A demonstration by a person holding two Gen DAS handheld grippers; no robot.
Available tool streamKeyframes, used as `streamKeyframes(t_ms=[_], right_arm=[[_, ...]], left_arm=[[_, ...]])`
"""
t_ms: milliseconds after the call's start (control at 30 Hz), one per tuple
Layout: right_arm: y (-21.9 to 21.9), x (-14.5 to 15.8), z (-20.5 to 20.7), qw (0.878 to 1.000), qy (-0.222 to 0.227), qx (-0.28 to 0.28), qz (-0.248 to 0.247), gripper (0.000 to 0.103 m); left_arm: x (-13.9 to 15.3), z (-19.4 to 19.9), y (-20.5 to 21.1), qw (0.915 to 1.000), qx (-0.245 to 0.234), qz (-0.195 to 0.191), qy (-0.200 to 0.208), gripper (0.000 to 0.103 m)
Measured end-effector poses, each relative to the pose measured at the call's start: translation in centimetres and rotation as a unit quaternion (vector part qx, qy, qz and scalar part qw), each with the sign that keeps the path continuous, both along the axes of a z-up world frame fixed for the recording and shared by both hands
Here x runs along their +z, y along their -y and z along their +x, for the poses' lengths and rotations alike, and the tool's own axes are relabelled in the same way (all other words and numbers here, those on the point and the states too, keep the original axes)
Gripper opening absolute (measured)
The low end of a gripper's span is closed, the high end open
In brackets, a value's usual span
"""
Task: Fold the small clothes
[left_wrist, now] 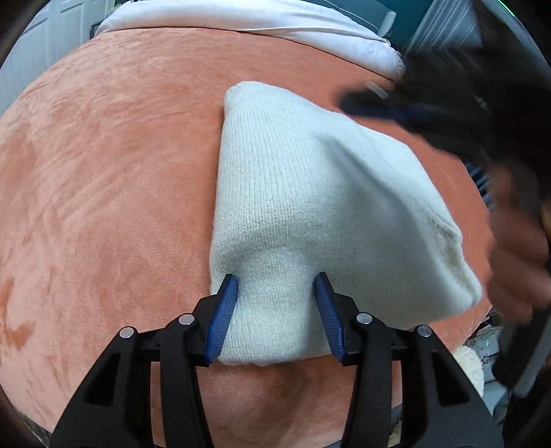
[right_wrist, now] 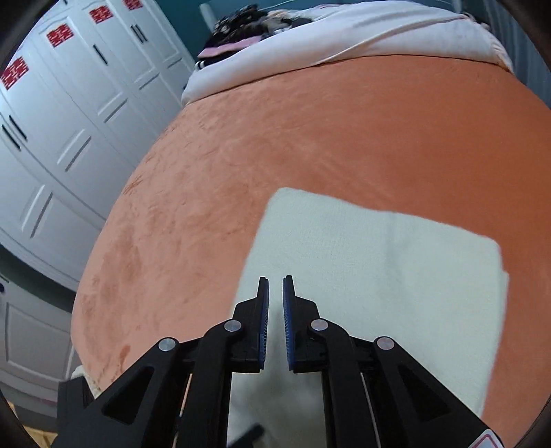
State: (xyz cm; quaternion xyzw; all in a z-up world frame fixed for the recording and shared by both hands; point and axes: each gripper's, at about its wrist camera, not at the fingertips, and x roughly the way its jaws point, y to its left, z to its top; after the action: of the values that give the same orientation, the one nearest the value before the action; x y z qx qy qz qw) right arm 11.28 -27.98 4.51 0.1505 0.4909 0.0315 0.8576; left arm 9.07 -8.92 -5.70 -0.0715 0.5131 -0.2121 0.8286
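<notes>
A small white knit garment (left_wrist: 303, 206) lies on the orange bedspread (left_wrist: 103, 206). My left gripper (left_wrist: 275, 286) is open, its blue pads either side of a raised ridge of the knit at the near edge. In the right wrist view the same garment (right_wrist: 396, 268) lies flat. My right gripper (right_wrist: 275, 287) hovers over its left part, jaws nearly together with a thin gap and nothing between them. The right gripper and hand show blurred at the right of the left wrist view (left_wrist: 396, 110).
A white duvet (right_wrist: 344, 41) lies across the far end of the bed, with dark clothes (right_wrist: 248, 20) piled beyond it. White wardrobe doors (right_wrist: 69, 120) stand left of the bed. The bed's edge drops off at the left.
</notes>
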Motion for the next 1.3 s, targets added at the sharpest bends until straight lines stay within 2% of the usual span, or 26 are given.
streamKeyframes(t_ms=[67, 133, 167, 233, 333, 400, 433, 467, 533, 600, 633, 700, 733, 833, 867, 933, 1033, 1067, 1133, 1167, 1300], right_arm=[[3.1, -0.4, -3.9, 0.997, 0.002, -0.069, -0.020, 0.011], [6.4, 0.0, -8.5, 0.991, 0.030, -0.132, 0.012, 0.024], [7.7, -0.2, -10.2, 0.987, 0.038, -0.153, 0.035, 0.038], [9.3, -1.2, -11.4, 0.982, 0.030, -0.169, 0.081, 0.059], [9.4, -3.7, -10.5, 0.984, -0.004, -0.153, 0.096, 0.059], [8.6, -4.9, -9.4, 0.984, -0.017, -0.126, 0.123, 0.027], [8.3, -4.4, -9.3, 0.984, -0.007, -0.130, 0.122, 0.022], [8.4, -3.0, -9.8, 0.984, 0.023, -0.130, 0.121, 0.019], [9.1, -0.8, -11.1, 0.980, 0.069, -0.137, 0.123, 0.017], [10.0, -0.7, -11.9, 0.981, 0.067, -0.151, 0.106, 0.017], [10.4, -1.9, -12.0, 0.983, 0.047, -0.155, 0.091, 0.017], [11.1, -6.8, -11.3, 0.985, -0.034, -0.152, 0.077, 0.018], [11.1, -8.3, -11.5, 0.985, -0.036, -0.151, 0.081, 0.020], [11.2, -6.1, -12.2, 0.984, -0.009, -0.152, 0.090, 0.023], [11.4, -5.4, -12.6, 0.983, 0.001, -0.156, 0.095, 0.029], [11.7, -4.3, -13.3, 0.982, 0.019, -0.164, 0.093, 0.034], [11.8, -3.5, -13.2, 0.984, 0.024, -0.158, 0.078, 0.045], [12.1, -3.5, -12.9, 0.984, 0.023, -0.158, 0.080, 0.053], [12.8, -3.9, -12.2, 0.983, 0.013, -0.162, 0.087, 0.067], [13.3, -4.0, -11.8, 0.982, 0.007, -0.164, 0.090, 0.070], [13.5, -7.1, -9.1, 0.977, -0.042, -0.163, 0.132, 0.071]], left_arm=[[0.0, 0.0, 0.2, 1.0000, -0.004, 0.005, 0.004, 0.048], [0.1, -0.2, 0.5, 0.9999, -0.007, 0.009, 0.007, 0.052], [0.2, -0.3, 0.7, 0.9999, -0.008, 0.009, 0.009, 0.055], [0.2, -0.4, 1.0, 0.9998, -0.005, 0.013, 0.011, 0.059], [0.2, -0.6, 1.8, 0.9995, 0.002, 0.028, 0.017, 0.062], [0.7, -0.7, 1.9, 0.9994, 0.009, 0.031, 0.014, 0.062], [1.0, -0.7, 1.7, 0.9995, 0.013, 0.025, 0.013, 0.062], [1.5, -0.8, 1.5, 0.9997, 0.017, 0.014, 0.012, 0.062], [1.9, -0.8, 0.9, 0.9997, 0.023, -0.001, 0.005, 0.062], [1.4, -0.6, 0.3, 0.9995, 0.029, -0.007, -0.012, 0.065], [0.7, -0.4, 0.2, 0.9991, 0.031, -0.012, -0.026, 0.065], [-0.7, -0.4, 0.4, 0.9977, 0.035, -0.016, -0.055, 0.066], [-1.3, -0.5, 0.6, 0.9973, 0.037, -0.013, -0.061, 0.066], [-1.1, -1.0, 1.0, 0.9982, 0.033, -0.008, -0.049, 0.066], [-0.4, -1.2, 0.8, 0.9982, 0.032, -0.023, -0.044, 0.065], [1.3, -1.6, -0.1, 0.9968, 0.037, -0.064, -0.032, 0.066], [3.4, -0.7, -1.6, 0.9917, 0.061, -0.113, -0.010, 0.082], [3.8, 0.0, -1.8, 0.9894, 0.071, -0.126, -0.011, 0.086], [3.6, 1.7, -1.7, 0.9868, 0.086, -0.135, -0.025, 0.088], [3.2, 2.7, -1.4, 0.9860, 0.090, -0.135, -0.038, 0.088], [-0.1, 5.8, -0.2, 0.9789, 0.107, -0.139, -0.105, 0.088]])
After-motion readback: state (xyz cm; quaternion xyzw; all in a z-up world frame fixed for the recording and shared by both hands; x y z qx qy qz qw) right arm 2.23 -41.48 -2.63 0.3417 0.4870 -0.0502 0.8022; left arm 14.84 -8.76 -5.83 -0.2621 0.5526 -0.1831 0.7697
